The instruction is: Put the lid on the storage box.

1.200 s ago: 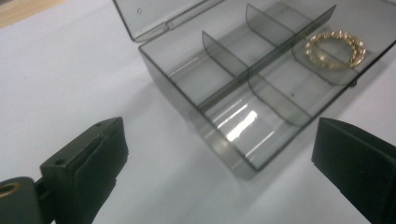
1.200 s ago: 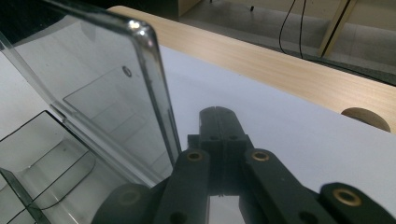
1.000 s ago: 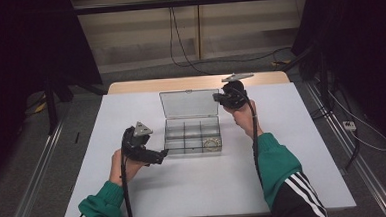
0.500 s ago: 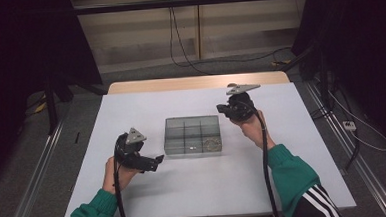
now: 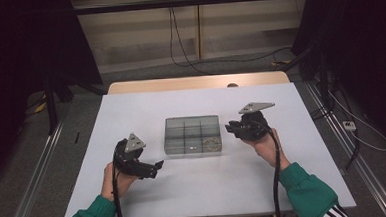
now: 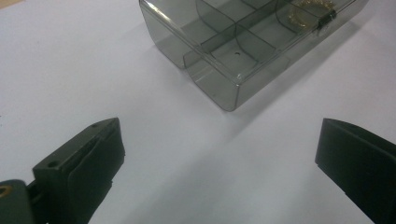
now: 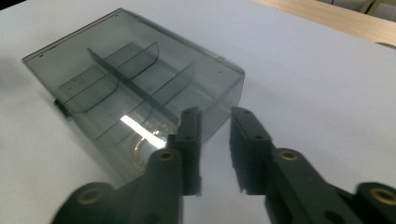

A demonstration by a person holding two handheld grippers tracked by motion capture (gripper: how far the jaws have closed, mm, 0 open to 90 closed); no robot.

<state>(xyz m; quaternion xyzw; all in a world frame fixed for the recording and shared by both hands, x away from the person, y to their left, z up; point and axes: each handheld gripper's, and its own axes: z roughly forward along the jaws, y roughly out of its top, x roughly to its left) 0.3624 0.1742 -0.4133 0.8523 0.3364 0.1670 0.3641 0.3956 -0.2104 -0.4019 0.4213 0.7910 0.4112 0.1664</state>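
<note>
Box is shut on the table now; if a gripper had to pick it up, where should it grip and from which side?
Probably across a short end of the box, coming from the side, say the right gripper at the right end wall. The box lies flat and low with its lid shut, its end walls are plain and thin enough for the jaws, and the latch sits on the front.

One box (image 5: 191,135), two grippers (image 5: 154,169) (image 5: 230,129)

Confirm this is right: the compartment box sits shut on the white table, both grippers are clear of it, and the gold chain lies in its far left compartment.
Not quite. The gold chain lies in the near right compartment of the compartment box, as the high view shows. The rest holds: lid down, left gripper and right gripper clear of it on the white table.
</note>
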